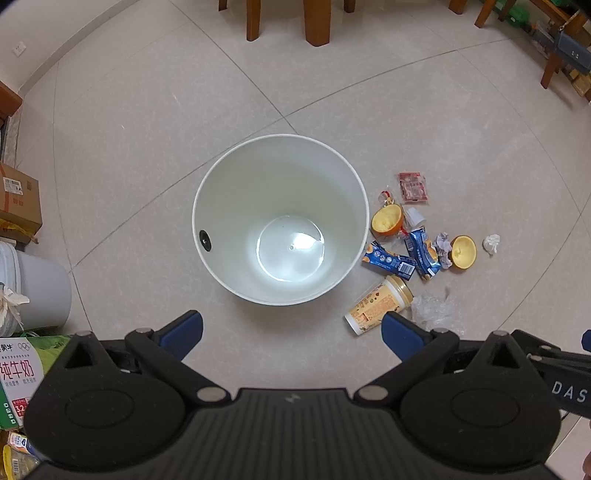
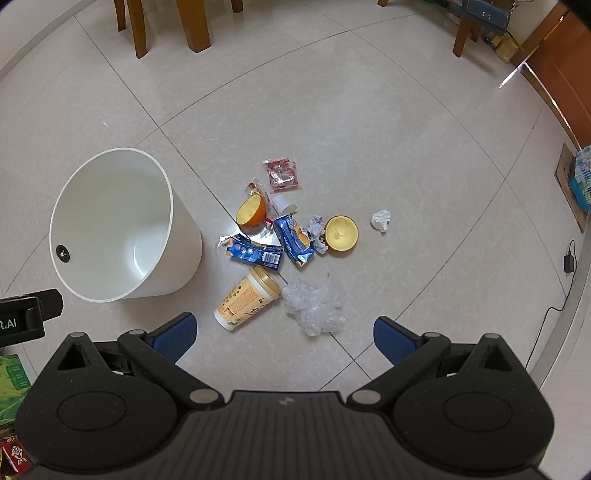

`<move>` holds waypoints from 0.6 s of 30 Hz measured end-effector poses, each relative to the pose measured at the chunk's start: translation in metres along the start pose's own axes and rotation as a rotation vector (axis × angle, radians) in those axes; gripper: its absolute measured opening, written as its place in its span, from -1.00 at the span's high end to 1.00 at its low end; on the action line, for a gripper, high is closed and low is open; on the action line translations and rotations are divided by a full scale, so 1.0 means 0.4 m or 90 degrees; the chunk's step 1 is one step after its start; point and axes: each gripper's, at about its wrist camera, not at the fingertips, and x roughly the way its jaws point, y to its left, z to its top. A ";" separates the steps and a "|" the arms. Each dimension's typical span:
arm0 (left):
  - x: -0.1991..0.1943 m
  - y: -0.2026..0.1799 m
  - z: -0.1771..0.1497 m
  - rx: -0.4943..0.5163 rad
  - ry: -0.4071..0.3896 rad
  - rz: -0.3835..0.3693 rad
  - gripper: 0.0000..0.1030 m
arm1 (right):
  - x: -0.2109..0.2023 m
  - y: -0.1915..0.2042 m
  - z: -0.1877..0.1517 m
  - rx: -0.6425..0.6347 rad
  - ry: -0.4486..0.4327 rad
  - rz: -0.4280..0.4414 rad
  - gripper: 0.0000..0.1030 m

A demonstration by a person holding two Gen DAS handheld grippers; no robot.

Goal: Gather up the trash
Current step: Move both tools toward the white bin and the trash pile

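A white bin [image 1: 207, 206] [image 2: 184, 236] stands upright on the tiled floor with nothing inside. To its right lies a heap of trash: a yellow cup [image 1: 376, 304] [image 2: 245, 299] on its side, crumpled clear plastic [image 1: 436, 312] [image 2: 316, 304], two blue cartons [image 1: 388, 258] [image 2: 255, 253], two orange peel halves [image 1: 386, 219] [image 2: 341, 233], a red wrapper [image 1: 413, 186] [image 2: 282, 174] and a white paper wad [image 1: 491, 243] [image 2: 381, 219]. My left gripper [image 1: 291, 332] hangs open above the bin's near edge. My right gripper [image 2: 284, 334] hangs open above the cup and plastic. Neither holds anything.
Wooden chair and table legs [image 1: 316, 22] [image 2: 197, 26] stand at the far side. Cardboard boxes [image 1: 18, 199] and a grey pail [image 1: 40, 291] sit at the left wall, with a milk carton box [image 1: 18, 373] near me. A black cable [image 2: 554, 306] runs along the right.
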 end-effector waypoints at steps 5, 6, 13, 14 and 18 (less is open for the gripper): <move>0.002 -0.004 -0.004 0.002 -0.002 0.002 -0.99 | 0.003 0.004 -0.002 0.000 0.001 -0.001 -1.00; 0.003 -0.004 -0.005 0.002 -0.002 0.001 -0.99 | 0.003 0.004 -0.002 0.000 0.001 0.000 -1.00; 0.005 -0.006 -0.009 0.013 -0.018 0.007 -0.99 | 0.006 0.005 -0.002 -0.005 0.001 -0.001 -1.00; 0.006 -0.006 -0.008 0.013 -0.019 0.008 -0.99 | 0.005 0.006 -0.003 -0.005 0.000 -0.001 -1.00; 0.016 -0.003 -0.003 0.003 -0.020 0.010 -0.99 | 0.008 0.006 -0.003 -0.009 0.000 -0.001 -1.00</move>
